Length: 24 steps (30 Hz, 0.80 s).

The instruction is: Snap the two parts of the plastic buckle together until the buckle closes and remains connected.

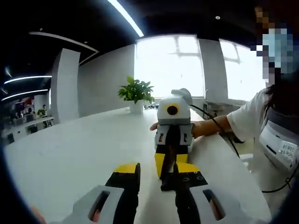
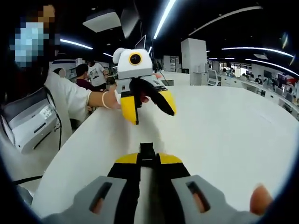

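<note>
Your left gripper (image 2: pixel 147 100) faces the right one with its yellow-tipped jaws spread apart and nothing between them, likely ready to take the mating half, which I cannot find on the white table (image 2: pixel 224 135). Your right gripper (image 2: pixel 148 158) is clamped on a black buckle part (image 2: pixel 146 150), held just above the table. The part's long axis runs along the jaws, its free end pointing straight at the left gripper.
</note>
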Each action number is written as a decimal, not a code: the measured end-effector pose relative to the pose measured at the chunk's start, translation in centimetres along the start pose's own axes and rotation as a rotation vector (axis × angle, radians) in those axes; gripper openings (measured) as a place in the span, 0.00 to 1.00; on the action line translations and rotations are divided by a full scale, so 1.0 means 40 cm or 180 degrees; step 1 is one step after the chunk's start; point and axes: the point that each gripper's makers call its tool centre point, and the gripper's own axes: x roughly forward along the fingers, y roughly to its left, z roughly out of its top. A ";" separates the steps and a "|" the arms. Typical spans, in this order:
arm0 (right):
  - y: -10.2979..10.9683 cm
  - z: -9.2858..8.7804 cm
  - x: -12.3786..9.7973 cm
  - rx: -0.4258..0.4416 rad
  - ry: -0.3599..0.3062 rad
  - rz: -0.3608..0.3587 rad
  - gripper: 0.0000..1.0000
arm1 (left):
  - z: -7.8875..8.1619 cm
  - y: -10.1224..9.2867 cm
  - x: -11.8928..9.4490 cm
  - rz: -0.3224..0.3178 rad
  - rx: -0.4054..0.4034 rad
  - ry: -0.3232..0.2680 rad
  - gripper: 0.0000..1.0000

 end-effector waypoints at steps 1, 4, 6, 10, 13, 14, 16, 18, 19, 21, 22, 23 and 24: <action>-0.018 -0.001 -0.004 0.0061 -0.0009 -0.0026 0.13 | 0.001 0.005 -0.001 0.0018 -0.0008 -0.0015 0.28; -0.060 -0.002 -0.012 0.0173 -0.0025 -0.0092 0.13 | -0.001 0.018 -0.001 0.0045 -0.0063 -0.0027 0.28; -0.088 -0.004 -0.014 0.0118 0.0026 -0.0164 0.13 | 0.000 0.021 -0.002 0.0048 -0.0092 -0.0037 0.28; -0.141 -0.005 -0.016 -0.0013 0.0143 -0.0274 0.13 | 0.009 0.027 -0.009 0.0093 -0.0100 -0.0087 0.28; -0.178 0.000 -0.016 -0.0076 0.0187 -0.0316 0.13 | 0.012 0.035 -0.013 0.0134 -0.0119 -0.0118 0.27; -0.192 0.002 -0.014 -0.0091 0.0196 -0.0334 0.13 | 0.012 0.037 -0.014 0.0139 -0.0134 -0.0125 0.27; -0.225 0.003 -0.008 -0.0094 0.0229 -0.0372 0.13 | 0.010 0.041 -0.015 0.0145 -0.0168 -0.0135 0.27; -0.240 0.005 -0.004 -0.0114 0.0226 -0.0367 0.13 | 0.007 0.045 -0.015 0.0165 -0.0186 -0.0130 0.27; -0.250 0.008 0.000 -0.0113 0.0221 -0.0360 0.13 | 0.006 0.048 -0.016 0.0182 -0.0189 -0.0125 0.27; -0.261 0.008 0.007 -0.0099 0.0233 -0.0347 0.13 | 0.004 0.052 -0.018 0.0206 -0.0195 -0.0125 0.27; -0.263 0.007 0.009 -0.0100 0.0242 -0.0341 0.13 | 0.004 0.054 -0.019 0.0210 -0.0203 -0.0130 0.27; -0.265 0.006 0.012 -0.0106 0.0255 -0.0339 0.13 | 0.005 0.055 -0.019 0.0215 -0.0221 -0.0141 0.27; -0.267 0.004 0.016 -0.0110 0.0270 -0.0325 0.13 | 0.005 0.056 -0.020 0.0221 -0.0227 -0.0148 0.27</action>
